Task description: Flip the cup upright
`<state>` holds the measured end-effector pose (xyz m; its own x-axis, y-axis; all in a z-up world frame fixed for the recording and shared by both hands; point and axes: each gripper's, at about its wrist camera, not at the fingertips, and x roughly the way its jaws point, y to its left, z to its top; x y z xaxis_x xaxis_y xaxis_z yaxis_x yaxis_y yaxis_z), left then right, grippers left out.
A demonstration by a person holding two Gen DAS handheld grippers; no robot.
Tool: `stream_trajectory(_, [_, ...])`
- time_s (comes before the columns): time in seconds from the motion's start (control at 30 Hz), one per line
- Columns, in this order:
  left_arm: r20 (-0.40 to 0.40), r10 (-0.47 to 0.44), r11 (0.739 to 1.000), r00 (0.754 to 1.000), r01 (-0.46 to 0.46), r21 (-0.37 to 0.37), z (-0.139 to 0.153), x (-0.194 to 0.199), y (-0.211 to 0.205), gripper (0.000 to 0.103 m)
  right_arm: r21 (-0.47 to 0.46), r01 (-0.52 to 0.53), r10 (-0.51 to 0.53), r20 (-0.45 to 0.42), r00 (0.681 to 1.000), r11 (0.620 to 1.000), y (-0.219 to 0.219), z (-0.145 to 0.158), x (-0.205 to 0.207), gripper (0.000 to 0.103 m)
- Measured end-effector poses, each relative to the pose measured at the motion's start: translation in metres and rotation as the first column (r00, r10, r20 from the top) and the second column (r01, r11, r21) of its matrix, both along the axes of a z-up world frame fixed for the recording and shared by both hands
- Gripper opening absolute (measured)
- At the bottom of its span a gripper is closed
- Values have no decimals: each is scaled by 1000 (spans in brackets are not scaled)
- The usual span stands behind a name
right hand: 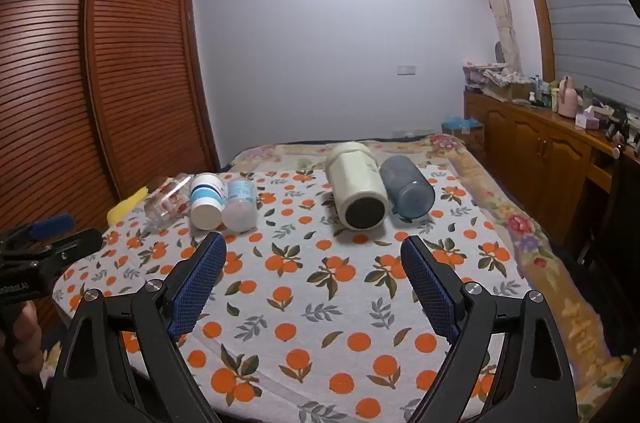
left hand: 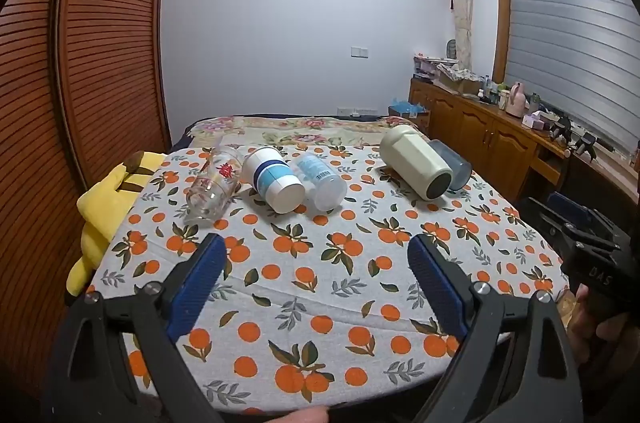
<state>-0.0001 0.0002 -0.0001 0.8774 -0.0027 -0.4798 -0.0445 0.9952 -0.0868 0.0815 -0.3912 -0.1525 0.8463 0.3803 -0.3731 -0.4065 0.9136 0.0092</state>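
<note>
Several cups lie on their sides on the orange-print tablecloth [left hand: 320, 283]. From left: a clear glass [left hand: 212, 185] [right hand: 168, 201], a white cup with blue bands [left hand: 274, 179] [right hand: 206, 201], a frosted clear cup [left hand: 322, 181] [right hand: 240, 205], a cream flask [left hand: 416, 163] [right hand: 356, 191] and a blue-grey tumbler [left hand: 454, 163] [right hand: 406, 189]. My left gripper [left hand: 316, 247] is open and empty, short of the cups. My right gripper [right hand: 312, 247] is open and empty, short of the cream flask.
A yellow cloth [left hand: 104, 207] lies at the table's left edge. A louvred wooden wardrobe [left hand: 80, 63] stands to the left. A wooden sideboard [left hand: 500, 127] with clutter runs along the right wall. A floral bedspread [right hand: 520, 223] lies behind and to the right of the tablecloth.
</note>
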Motion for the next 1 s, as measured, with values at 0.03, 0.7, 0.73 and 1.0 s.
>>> stream_trajectory(0.03, [1, -1, 1000, 1000, 1, -2, 0, 0, 0, 93, 10, -3, 3, 9, 1000, 1000, 0, 0, 0, 91])
stream_trajectory(0.7, [9, -7, 1000, 1000, 7, 12, 7, -2, 1, 93, -5, 2, -2, 10, 1000, 1000, 0, -1, -1, 91])
stream_trajectory(0.73, [9, -7, 1000, 1000, 7, 13, 7, -2, 1, 93, -4, 1, -1, 10, 1000, 1000, 0, -1, -1, 91])
stream_trajectory(1.0, [12, -7, 1000, 1000, 7, 13, 6, -3, 1, 93, -5, 1, -1, 15, 1000, 1000, 0, 0, -1, 91])
